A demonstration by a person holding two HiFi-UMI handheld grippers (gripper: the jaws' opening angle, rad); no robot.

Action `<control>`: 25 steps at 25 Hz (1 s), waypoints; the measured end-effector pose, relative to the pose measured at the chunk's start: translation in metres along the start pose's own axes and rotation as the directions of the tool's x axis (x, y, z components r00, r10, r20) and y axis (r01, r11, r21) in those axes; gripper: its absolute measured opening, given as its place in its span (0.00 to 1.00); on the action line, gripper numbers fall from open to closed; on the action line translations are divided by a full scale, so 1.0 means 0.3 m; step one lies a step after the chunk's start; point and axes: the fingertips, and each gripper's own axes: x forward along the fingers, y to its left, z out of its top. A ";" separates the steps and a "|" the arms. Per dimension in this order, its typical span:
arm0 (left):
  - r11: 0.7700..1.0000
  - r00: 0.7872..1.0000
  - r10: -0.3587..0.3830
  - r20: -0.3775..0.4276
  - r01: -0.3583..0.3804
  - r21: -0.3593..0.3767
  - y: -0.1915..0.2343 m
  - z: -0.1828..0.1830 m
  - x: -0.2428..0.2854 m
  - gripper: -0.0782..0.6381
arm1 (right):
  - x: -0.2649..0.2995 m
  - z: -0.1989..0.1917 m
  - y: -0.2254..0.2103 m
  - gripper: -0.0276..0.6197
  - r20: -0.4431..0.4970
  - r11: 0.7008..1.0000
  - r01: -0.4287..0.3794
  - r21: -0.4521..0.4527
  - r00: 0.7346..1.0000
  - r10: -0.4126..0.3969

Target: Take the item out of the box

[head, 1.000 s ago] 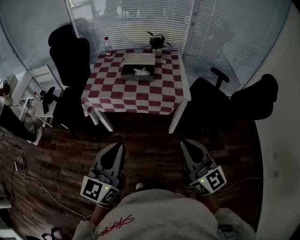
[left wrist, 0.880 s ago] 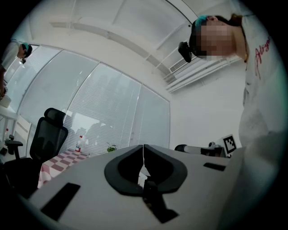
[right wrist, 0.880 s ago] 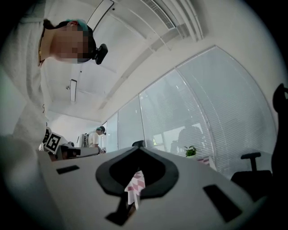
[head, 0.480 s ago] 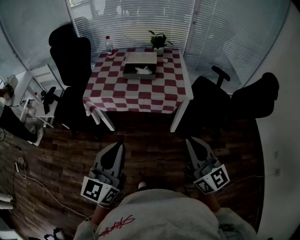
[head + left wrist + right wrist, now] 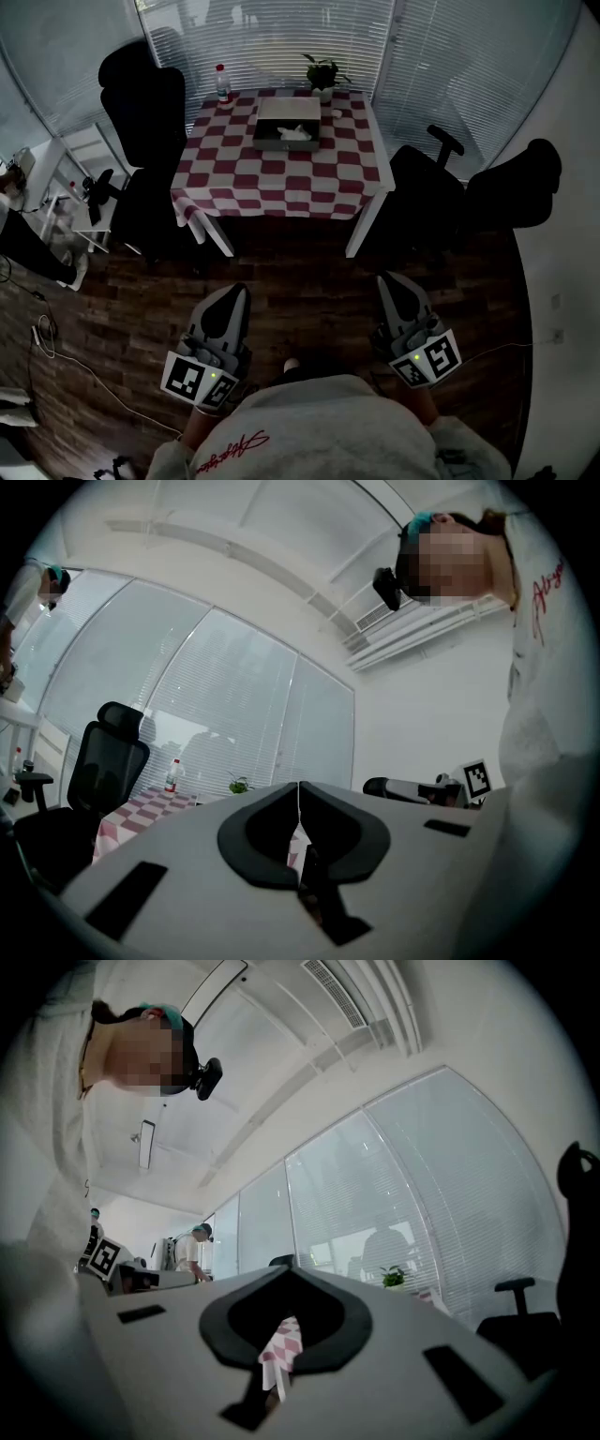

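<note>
The left claw and right claw are each closed tight on nothing, held low near the person's body, well apart from the checkered surface, where the white item lies inside the open grey box at its far side.

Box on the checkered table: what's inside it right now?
A pale, crumpled-looking item lies in the open box. It is too small to identify from here. Anything beneath it is covered, and the near wall hides part of the box floor.
</note>
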 end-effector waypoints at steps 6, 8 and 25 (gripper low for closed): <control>1.000 1.000 -0.017 -0.003 0.017 -0.004 0.024 0.001 -0.021 0.13 | 0.007 -0.020 0.073 0.06 -0.024 0.999 -0.016 -0.052 1.000 0.015; 0.999 1.000 -0.031 -0.001 0.031 -0.007 0.022 0.000 -0.020 0.13 | 0.004 -0.018 0.084 0.06 -0.021 0.998 -0.012 -0.060 1.000 0.010; 0.996 0.997 -0.080 -0.017 0.079 -0.029 0.029 -0.021 -0.028 0.13 | -0.020 -0.055 0.135 0.06 -0.074 0.994 0.008 -0.111 0.997 -0.016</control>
